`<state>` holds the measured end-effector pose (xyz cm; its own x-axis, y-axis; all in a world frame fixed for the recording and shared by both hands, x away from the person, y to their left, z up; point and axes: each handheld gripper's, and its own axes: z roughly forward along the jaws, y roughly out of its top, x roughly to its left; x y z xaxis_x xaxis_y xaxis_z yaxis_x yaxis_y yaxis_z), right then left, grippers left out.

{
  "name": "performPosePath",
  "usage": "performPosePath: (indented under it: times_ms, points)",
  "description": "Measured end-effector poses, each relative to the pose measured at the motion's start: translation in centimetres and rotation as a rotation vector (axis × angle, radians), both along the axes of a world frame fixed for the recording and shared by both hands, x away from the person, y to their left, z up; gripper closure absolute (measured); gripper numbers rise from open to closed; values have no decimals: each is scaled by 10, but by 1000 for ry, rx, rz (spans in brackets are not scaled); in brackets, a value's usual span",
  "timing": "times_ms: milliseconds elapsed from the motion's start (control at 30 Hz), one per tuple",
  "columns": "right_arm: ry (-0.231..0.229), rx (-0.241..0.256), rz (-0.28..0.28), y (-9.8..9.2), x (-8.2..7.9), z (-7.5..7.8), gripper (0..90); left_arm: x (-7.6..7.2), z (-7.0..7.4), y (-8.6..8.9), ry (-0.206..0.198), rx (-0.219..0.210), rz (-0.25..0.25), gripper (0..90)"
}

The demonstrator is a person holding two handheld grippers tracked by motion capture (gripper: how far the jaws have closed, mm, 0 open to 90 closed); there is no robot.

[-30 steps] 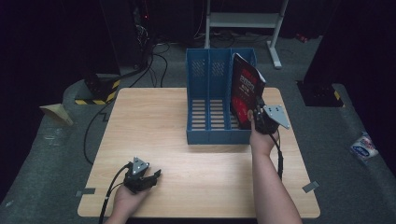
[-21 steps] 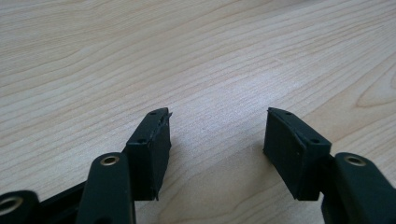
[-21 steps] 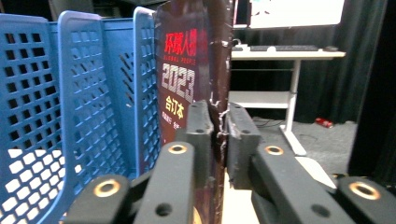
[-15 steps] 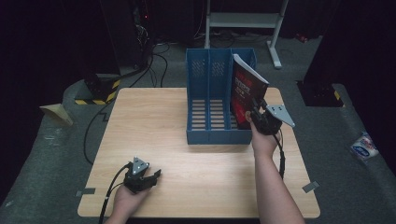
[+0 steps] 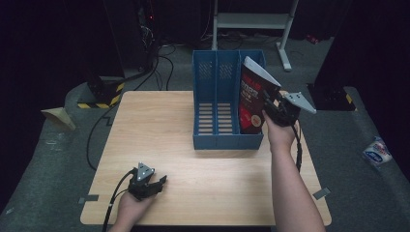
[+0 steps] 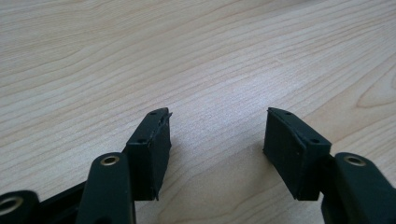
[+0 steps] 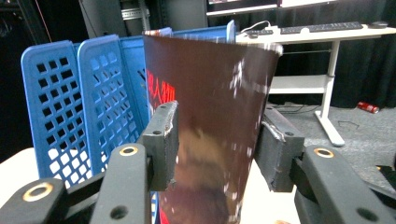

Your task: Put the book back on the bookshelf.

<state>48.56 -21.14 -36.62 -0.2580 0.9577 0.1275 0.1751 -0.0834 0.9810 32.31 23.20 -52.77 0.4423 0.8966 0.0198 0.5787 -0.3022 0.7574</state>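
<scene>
Table (image 5: 159,140): light wood, on a dark grey floor.
File rack (image 5: 217,113): blue, three slots, upright at the table's far middle.
Book (image 5: 254,101): dark red cover, tilted, lower end in the rack's rightmost slot.
Right gripper (image 5: 267,107): raised, jaws clamped on the book's right edge.
Left gripper (image 5: 162,181): resting on the table's near left, well apart from the rack.

Light wooden table (image 5: 193,121) with a blue file rack (image 5: 217,104) at its far middle-right.
</scene>
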Motion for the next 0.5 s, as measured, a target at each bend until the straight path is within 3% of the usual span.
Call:
performPosePath:
  times_ms: [100, 200, 233, 367, 500]
  points:
    - [8, -1, 27, -2, 5, 7, 588, 0, 0, 0, 1, -1, 0, 410]
    - [12, -19, 37, -1, 4, 11, 813, 0, 0, 0, 0, -1, 1, 411]
    - [10, -29, 37, 1, 2, 12, 851, 0, 0, 0, 1, 0, 0, 410]
    - [-30, -60, 9, 13, -7, 16, 870, 0, 0, 0, 0, -1, 0, 411]
    - [-113, -58, -48, 23, -17, 19, 871, 0, 0, 0, 0, -1, 0, 411]
